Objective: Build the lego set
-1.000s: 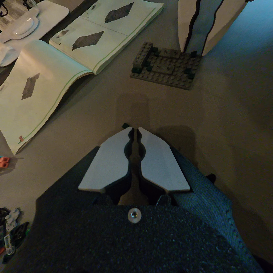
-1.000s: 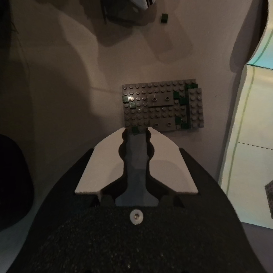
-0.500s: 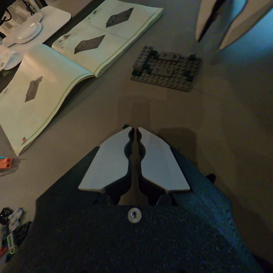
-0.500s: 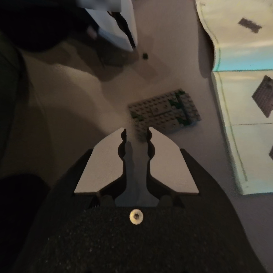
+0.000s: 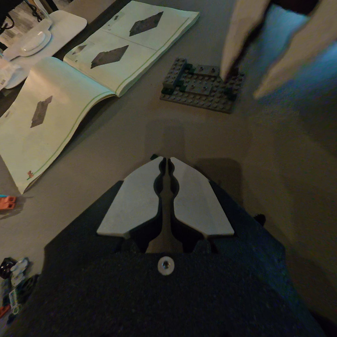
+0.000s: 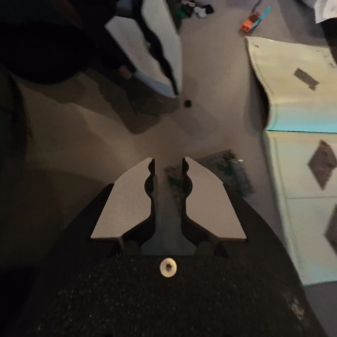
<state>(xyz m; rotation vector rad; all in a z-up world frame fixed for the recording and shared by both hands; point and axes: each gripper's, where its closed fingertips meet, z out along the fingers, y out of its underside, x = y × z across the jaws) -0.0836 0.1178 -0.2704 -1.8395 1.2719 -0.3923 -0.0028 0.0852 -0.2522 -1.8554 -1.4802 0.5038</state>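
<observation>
While right gripper (image 6: 168, 160) hung blurred over grey studded lego baseplate with dark green pieces (image 5: 202, 87), white fingers stood parted, nothing between them; one tip in left wrist view looked at plate's far right corner, contact unclear. Left gripper (image 5: 166, 158) sat low over grey tabletop (image 5: 237, 164), well short of plate, jaws nearly closed, thin gap, empty. Small dark green brick (image 5: 154, 156) just beside its left fingertip. Open pale instruction booklet (image 5: 87, 76) left of plate
</observation>
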